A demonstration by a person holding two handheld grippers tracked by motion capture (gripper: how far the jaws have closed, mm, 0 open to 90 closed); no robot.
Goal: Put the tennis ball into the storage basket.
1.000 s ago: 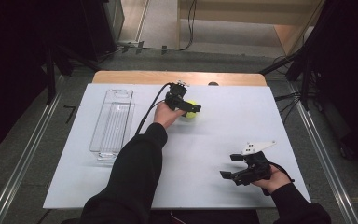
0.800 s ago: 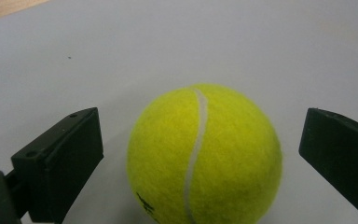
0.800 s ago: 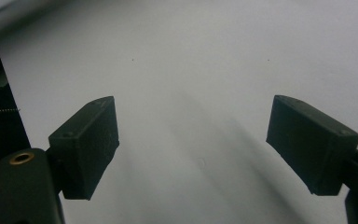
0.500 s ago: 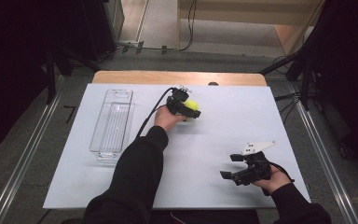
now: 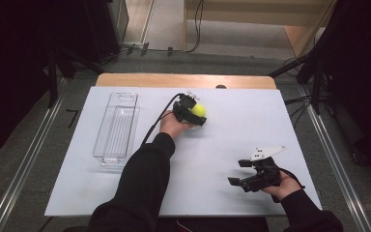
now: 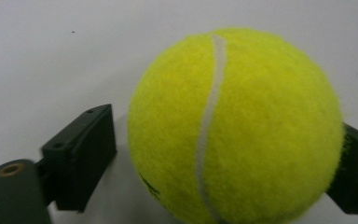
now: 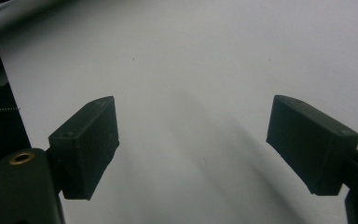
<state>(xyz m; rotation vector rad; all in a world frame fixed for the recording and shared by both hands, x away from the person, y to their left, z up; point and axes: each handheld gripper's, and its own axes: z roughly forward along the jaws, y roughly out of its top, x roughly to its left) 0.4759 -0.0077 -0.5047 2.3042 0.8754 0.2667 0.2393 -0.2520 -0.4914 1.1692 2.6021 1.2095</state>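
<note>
A yellow tennis ball [image 5: 199,110] lies on the white table top [image 5: 251,121] toward the back middle. My left gripper [image 5: 194,114] has its jaws on either side of the ball [image 6: 235,126], and they have just been closing. The right-hand pad [image 6: 356,172] touches the felt, while a thin gap shows beside the left-hand pad [image 6: 86,156]. My right gripper [image 5: 239,172] rests in a hand near the front right, open, with only bare table between its pads [image 7: 191,144].
A clear, long plastic tray [image 5: 117,126] lies on the left of the table. The left sleeve [image 5: 135,188] crosses the front middle. A wooden strip [image 5: 183,80] borders the far edge, and metal rails run along both sides.
The left gripper has slid a little forward and to the right, so its jaws now flank the ball. The ball and the right gripper have stayed in place.
</note>
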